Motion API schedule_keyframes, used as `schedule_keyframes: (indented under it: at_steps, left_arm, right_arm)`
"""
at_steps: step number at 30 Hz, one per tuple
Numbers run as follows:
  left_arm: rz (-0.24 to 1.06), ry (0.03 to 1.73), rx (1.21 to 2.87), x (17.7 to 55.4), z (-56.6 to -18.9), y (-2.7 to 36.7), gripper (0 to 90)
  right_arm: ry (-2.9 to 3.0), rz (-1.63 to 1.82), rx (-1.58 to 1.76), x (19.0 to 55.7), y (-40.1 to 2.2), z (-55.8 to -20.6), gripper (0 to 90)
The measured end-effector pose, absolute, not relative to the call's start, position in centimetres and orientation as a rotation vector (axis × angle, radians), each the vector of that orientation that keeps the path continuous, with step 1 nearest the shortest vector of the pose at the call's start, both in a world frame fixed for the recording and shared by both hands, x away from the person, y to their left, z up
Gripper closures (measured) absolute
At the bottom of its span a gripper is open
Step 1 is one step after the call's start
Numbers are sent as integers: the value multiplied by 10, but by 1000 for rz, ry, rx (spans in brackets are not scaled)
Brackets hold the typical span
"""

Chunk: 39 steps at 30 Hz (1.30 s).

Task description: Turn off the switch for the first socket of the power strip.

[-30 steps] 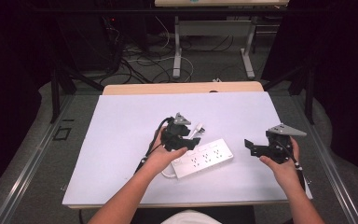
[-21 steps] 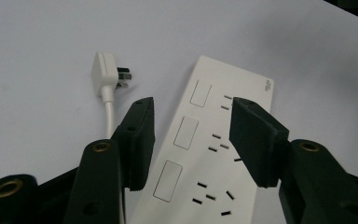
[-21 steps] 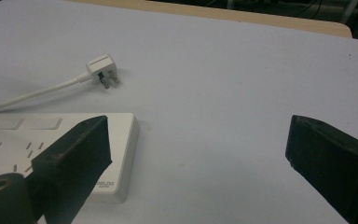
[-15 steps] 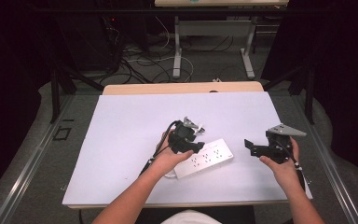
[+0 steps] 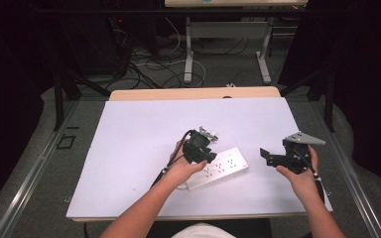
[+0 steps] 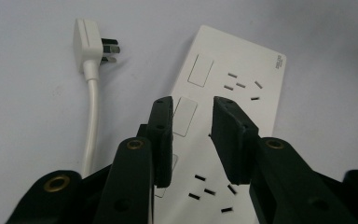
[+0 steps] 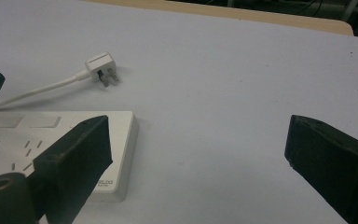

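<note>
White power strip [image 5: 218,169] lay flat at the near middle of the white table [image 5: 129,144], its plug [image 6: 87,44] resting on the table just beyond it with the cord [image 6: 92,121] trailing back. Left gripper [image 6: 193,135] hovered over the strip's switches, jaws narrowly parted and holding nothing. Right gripper [image 7: 196,154] sat to the right, near the strip's end, jaws spread wide and empty.

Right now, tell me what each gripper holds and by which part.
Nothing is held. The left gripper hovers with jaws apart over the power strip; the right gripper is wide open beside it.
</note>
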<state>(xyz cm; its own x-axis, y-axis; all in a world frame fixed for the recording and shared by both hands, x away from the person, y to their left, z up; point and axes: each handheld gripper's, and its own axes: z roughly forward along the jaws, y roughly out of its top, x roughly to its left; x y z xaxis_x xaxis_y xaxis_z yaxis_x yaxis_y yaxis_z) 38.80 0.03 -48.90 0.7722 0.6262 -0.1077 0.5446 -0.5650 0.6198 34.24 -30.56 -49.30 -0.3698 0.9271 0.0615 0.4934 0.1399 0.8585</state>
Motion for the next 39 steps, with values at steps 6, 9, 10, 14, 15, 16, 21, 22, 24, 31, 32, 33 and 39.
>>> schedule_keyframes:
  at_steps: [6,9,10,14,15,16,21,22,24,31,32,33,39]
  left_arm:
    - [149,887,2352,391,-494,-2,764]
    - [134,898,2366,392,-495,-2,802]
    - [140,907,2364,392,-496,-3,813]
    - [122,925,2380,394,-497,-3,848]
    - [120,941,2383,395,-498,-3,857]
    - [118,946,2389,396,-498,-3,863]
    - [113,982,2385,397,-500,-2,887]
    - [117,986,2388,398,-501,-2,890]
    - [112,1000,2390,400,-502,-1,895]
    - [93,1027,2389,402,-505,-2,896]
    - [85,1026,2394,402,-505,-2,897]
    - [83,1025,2398,402,-505,-2,897]
    - [84,1041,2401,403,-509,-2,896]
  right_arm:
    - [1931,1154,1358,343,-305,-494,67]
    - [1931,1155,1359,343,-305,-494,68]
    - [1932,1156,1358,343,-305,-494,68]
    - [1935,1159,1360,343,-304,-495,68]
    - [1937,1159,1360,343,-304,-495,68]
    - [1938,1158,1353,343,-305,-495,69]
    - [1938,1159,1352,344,-305,-495,69]
    - [1936,1157,1364,343,-304,-495,68]
    - [1938,1152,1368,343,-304,-496,68]
    - [1951,1137,1368,344,-304,-496,61]
    - [1954,1135,1363,344,-303,-497,53]
    - [1954,1135,1363,344,-303,-497,53]
    - [1955,1127,1367,344,-303,-497,38]
